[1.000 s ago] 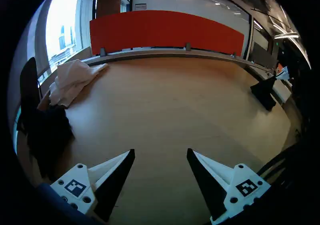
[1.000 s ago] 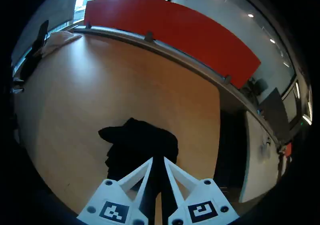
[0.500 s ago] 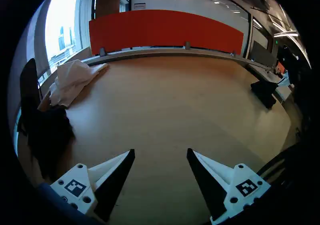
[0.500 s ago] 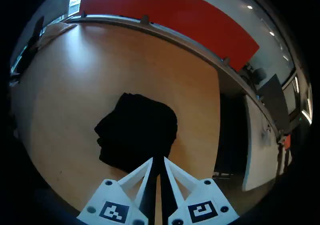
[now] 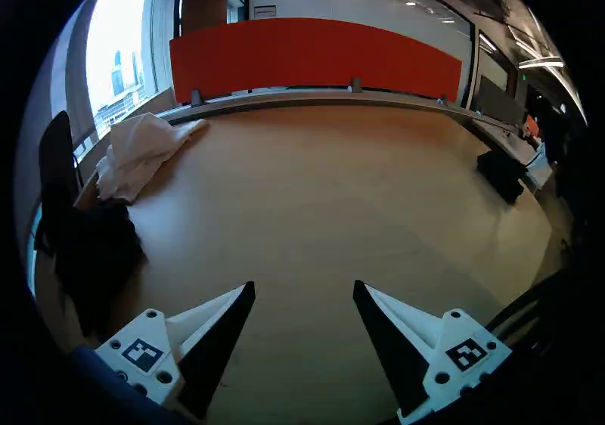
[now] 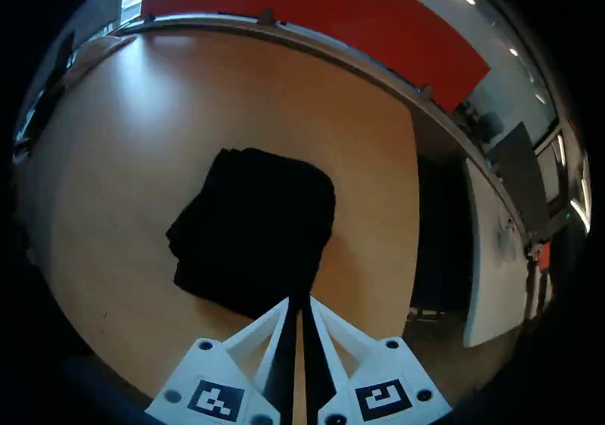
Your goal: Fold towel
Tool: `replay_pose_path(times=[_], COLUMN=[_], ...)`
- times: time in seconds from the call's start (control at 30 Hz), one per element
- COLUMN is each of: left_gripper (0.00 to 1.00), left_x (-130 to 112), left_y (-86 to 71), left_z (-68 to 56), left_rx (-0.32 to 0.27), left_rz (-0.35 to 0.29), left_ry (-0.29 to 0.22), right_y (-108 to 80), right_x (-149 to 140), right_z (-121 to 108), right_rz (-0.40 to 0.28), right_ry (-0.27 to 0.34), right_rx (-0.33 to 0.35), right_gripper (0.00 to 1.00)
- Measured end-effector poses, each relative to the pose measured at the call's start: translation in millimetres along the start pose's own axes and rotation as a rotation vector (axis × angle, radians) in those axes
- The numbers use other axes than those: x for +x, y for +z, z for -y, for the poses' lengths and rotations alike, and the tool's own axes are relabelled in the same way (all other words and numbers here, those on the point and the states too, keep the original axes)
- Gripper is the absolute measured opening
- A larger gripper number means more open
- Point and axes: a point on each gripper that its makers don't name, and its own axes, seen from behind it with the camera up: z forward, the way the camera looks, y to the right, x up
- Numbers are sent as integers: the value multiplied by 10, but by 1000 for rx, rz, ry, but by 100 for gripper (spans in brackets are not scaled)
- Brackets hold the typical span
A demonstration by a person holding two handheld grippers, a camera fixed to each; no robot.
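A black towel [image 6: 253,228] lies folded in a flat stack on the wooden table [image 6: 136,145]. My right gripper [image 6: 301,308] is at the towel's near edge, its two fingers closed together and pinching that edge. The same towel [image 5: 501,174] shows as a small dark heap at the table's far right in the left gripper view. My left gripper [image 5: 302,308] hovers open over bare wood near the table's front, with nothing between its fingers. A crumpled white towel [image 5: 140,151] lies at the far left corner, well away from both grippers.
A dark cloth [image 5: 94,255] is heaped at the table's left edge, beside a dark chair back [image 5: 54,160]. A red partition [image 5: 314,54] runs along the table's far edge. The table's right edge [image 6: 414,221] drops to a dark floor beside the black towel.
The black towel hung bunched from my right gripper a second ago; it now lies spread flat on the table. My left gripper has stayed where it was.
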Motion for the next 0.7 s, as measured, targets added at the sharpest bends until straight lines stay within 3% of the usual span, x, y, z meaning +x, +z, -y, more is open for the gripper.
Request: replay_pose_path(times=[0.7], left_gripper=[97], left_x=[14], left_y=[-2], left_z=[-20], left_rx=[9], left_rz=[5], left_ry=[8], right_y=[243], right_x=[-344], right_z=[3], right_rz=[99], right_ry=[28], right_rx=[2], right_gripper=[4])
